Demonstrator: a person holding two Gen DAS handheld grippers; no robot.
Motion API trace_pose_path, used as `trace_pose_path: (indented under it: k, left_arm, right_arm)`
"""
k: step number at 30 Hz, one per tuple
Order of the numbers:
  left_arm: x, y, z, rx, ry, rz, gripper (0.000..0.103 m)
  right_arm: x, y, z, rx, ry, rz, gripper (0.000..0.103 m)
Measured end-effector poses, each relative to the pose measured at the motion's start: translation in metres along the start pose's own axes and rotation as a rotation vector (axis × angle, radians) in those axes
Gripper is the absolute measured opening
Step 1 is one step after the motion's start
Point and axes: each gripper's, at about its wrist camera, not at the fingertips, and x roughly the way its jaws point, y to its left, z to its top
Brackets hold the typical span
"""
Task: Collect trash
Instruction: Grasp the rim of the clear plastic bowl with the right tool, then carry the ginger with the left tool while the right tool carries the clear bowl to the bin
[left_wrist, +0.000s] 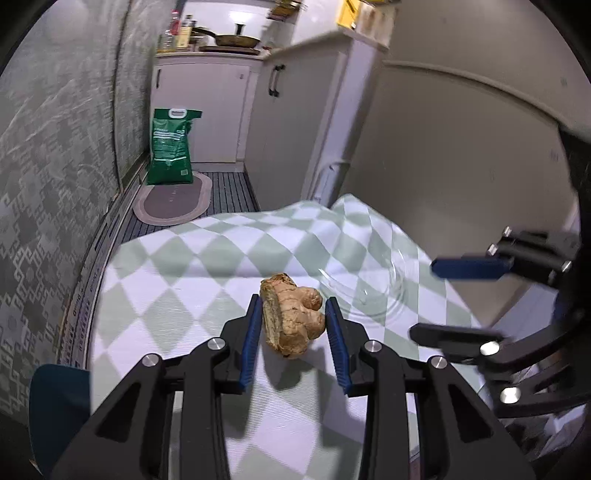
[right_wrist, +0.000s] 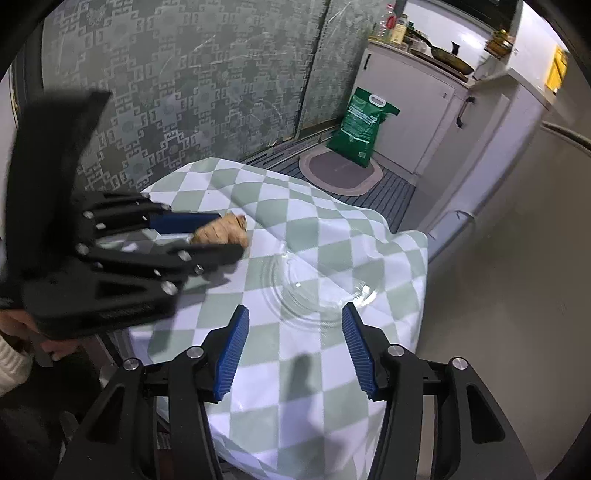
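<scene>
The left tongs (left_wrist: 293, 325) straddle the ginger (left_wrist: 293, 317) on the worktop (left_wrist: 155, 280), pads near but seemingly not clamped. Close squarely on its broad flanks before lifting. The right tongs (right_wrist: 293, 349) gape wide, empty, over a glass dish (right_wrist: 314, 284).

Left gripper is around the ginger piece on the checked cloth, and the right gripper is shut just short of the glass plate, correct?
Not quite. The right gripper is open, its blue pads spread wide before the glass plate, as the right wrist view shows. The left gripper does bracket the ginger piece on the checked cloth.
</scene>
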Motion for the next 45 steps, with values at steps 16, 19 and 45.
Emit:
trace_pose_path:
  k: [16, 19, 45]
  left_arm:
    - [-0.037, 0.043, 0.008, -0.083, -0.087, -0.044, 0.037]
    - [-0.043, 0.052, 0.008, -0.088, -0.099, -0.044, 0.037]
    - [-0.121, 0.139, 0.003, -0.176, -0.229, 0.1, 0.037]
  right_arm:
    - [0.043, 0.016, 0.021, -0.027, 0.059, -0.079, 0.019]
    - [0.053, 0.021, 0.022, -0.052, 0.083, -0.106, 0.016]
    - [0.023, 0.072, 0.088, 0.05, -0.066, 0.094, 0.003]
